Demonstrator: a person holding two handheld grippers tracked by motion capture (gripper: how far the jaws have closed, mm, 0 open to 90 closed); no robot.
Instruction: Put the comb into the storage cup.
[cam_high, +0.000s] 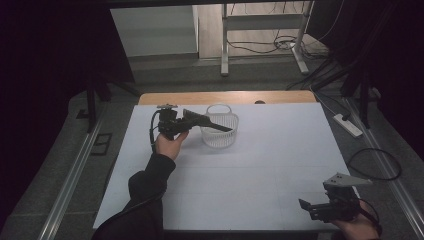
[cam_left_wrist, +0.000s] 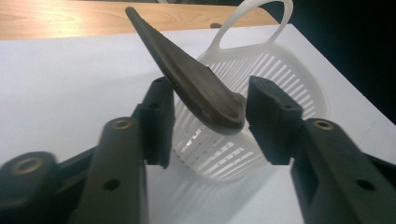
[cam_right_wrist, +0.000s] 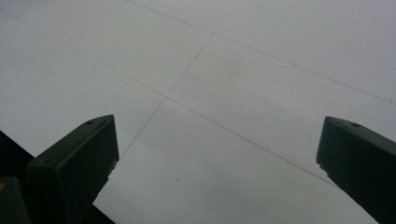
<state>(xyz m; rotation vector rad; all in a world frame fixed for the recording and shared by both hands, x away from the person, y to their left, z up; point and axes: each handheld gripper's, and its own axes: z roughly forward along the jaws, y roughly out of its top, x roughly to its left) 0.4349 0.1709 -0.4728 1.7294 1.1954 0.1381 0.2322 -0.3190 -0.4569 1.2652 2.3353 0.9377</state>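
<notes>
1. Dark, hard-looking plastic or wood makes up the long tapered tool (cam_high: 207, 120), perhaps a shoehorn or spatula, that lies across the rim of the white slotted basket (cam_high: 220, 132) in the high view. Its broad end sits at the left gripper (cam_high: 186, 119), its thin end reaches past the fingers over the basket. The right gripper (cam_high: 306, 205) rests near the bench's (cam_high: 260, 165) near corner, well apart from both.

2. Left gripper view: the tool (cam_left_wrist: 196, 86) has its rounded broad end between the fingers (cam_left_wrist: 159, 119), which stand apart; a gap shows on each side, so no clamp. The basket (cam_left_wrist: 280, 79) sits just beyond the fingers. I judge the tool stiff, light and smooth, likely to slip or pivot if pinched at its curved end; a hold nearer the flat middle would steady it. The basket looks thin and light, prone to tipping or sliding if the tool bears on its rim.

3. Right gripper view: the fingers (cam_right_wrist: 74, 163) stand wide apart over bare bench (cam_right_wrist: 224, 79), nothing between them.
</notes>
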